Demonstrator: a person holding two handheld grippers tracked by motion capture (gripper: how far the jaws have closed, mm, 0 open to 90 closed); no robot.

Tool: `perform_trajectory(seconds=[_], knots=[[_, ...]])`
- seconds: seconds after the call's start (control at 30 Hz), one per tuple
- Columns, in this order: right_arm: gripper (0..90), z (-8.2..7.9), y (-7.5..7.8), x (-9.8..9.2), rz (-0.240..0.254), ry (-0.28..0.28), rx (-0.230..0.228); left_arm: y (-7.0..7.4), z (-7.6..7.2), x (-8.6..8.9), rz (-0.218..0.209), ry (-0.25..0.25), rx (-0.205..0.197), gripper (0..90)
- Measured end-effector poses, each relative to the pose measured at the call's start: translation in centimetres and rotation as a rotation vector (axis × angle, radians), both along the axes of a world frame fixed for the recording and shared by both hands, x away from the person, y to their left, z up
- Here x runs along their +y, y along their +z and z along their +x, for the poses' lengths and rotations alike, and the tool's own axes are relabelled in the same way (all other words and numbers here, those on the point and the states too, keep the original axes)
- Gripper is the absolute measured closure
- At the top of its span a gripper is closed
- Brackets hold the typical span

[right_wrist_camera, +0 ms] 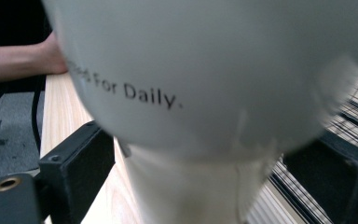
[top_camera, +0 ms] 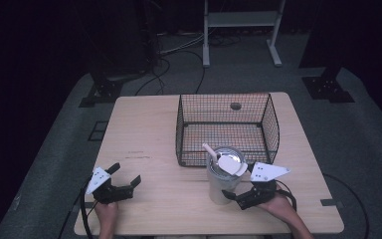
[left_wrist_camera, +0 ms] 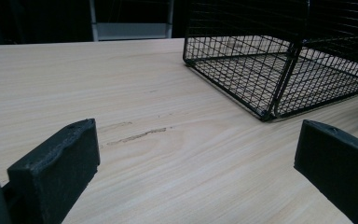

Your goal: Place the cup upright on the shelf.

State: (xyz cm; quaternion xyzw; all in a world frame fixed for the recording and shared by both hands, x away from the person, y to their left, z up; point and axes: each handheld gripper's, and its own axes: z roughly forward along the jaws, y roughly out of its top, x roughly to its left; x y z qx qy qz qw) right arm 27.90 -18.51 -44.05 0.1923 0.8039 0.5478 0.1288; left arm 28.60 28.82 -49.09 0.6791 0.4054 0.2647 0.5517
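1. High view: a tall white cup is seen standing on the table, just in front of the wire basket.
2. It is straddled low by the right gripper — jaws apart, not yet squeezed — likely to be lifted in.
3. Nothing is held by the left gripper — spread wide, kept aside.

Each hand-held black two-jaw left gripper and black two-jaw right gripper carries a pale grey three-cornered plate with dark screw holes. The blocky matte jaws show small screws, a brass insert sits beside one, and black cables trail behind. The forearms are bare of sleeves.
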Motion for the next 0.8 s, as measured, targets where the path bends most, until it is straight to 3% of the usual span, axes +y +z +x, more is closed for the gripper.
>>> perform_trajectory(seconds=[0.47,0.8], knots=[[6.6,0.1,-1.1,1.6,0.082,-0.048,-0.03,0.0,0.0,0.0,0.0,0.0,-0.001,0.0],[7.8,0.3,-1.3,2.2,0.092,-0.063,-0.048,0.0,0.0,0.0,0.0,0.0,-0.001,0.0]])
